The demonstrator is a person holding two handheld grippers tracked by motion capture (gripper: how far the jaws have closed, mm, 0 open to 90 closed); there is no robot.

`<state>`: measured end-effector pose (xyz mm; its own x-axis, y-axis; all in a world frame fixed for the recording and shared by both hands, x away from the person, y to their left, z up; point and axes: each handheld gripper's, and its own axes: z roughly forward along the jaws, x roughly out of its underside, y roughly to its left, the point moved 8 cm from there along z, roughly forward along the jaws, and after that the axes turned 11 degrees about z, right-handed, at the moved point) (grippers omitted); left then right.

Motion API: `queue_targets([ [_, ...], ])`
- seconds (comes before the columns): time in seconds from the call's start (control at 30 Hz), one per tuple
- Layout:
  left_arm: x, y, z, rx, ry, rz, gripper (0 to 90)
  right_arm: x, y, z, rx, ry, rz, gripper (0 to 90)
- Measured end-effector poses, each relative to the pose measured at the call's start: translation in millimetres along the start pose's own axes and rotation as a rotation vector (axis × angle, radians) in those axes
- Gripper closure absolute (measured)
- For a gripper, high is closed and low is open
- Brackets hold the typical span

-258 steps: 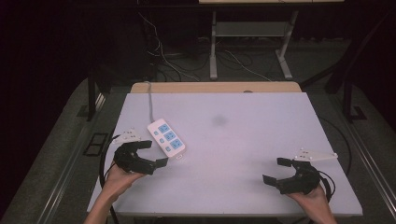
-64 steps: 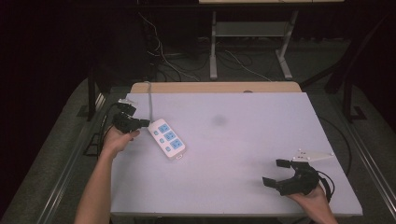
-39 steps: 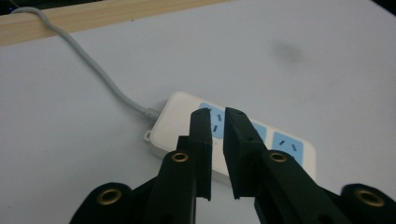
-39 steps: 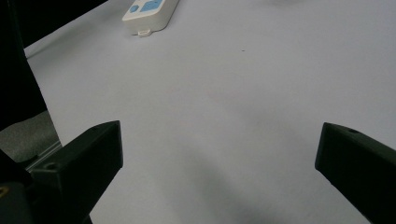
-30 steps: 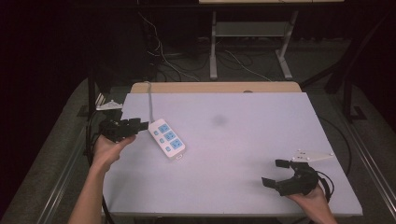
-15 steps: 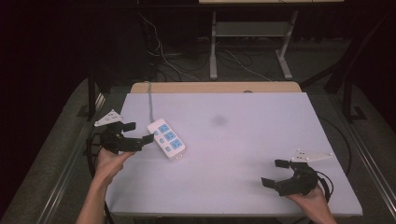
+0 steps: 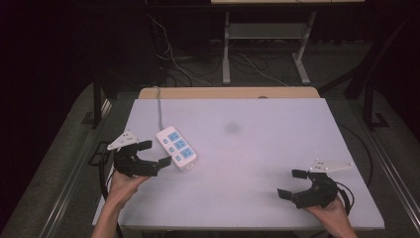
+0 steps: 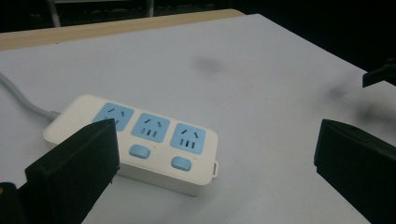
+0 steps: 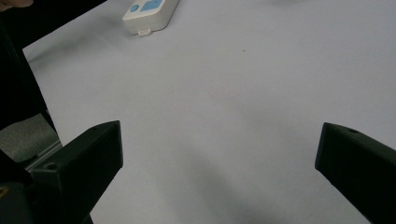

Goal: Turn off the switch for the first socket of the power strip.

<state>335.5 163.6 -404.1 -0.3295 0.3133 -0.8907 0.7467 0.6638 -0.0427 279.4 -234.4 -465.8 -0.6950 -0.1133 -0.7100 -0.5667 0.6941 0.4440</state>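
Left gripper [image 7: 156, 153] now nearer, jaws wide, beside power strip [image 7: 176, 148].

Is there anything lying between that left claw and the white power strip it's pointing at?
Nothing visible. The left gripper, jaws wide open, sits just beside the power strip, with only bare white table between them. The strip's cord runs off the far edge.

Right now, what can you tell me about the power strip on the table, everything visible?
The power strip is a white, plastic-looking block with rounded corners, lying flat on the left part of the table, set diagonally. Its top carries three light-blue sockets, nothing plugged in; two blue buttons are visible below them. A pale cord leaves its far end toward the table's back edge. A small tab juts from its near end. The left tool, jaws open, sits beside it; contact cannot be told.
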Motion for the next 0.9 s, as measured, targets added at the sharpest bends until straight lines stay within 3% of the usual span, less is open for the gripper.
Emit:
queue_targets([
  [0.4, 22.2, -28.3, 8.7, 0.027, 0.0, 0.011, 0.0, -0.1, -0.1, -0.6, 0.002, -0.003, 0.0, 0.6],
  [0.9, 49.3, -46.2, 28.3, 0.069, 0.054, 0.025, 0.0, 0.5, -0.8, -1.2, 0.005, -0.003, 0.0, 0.6],
])
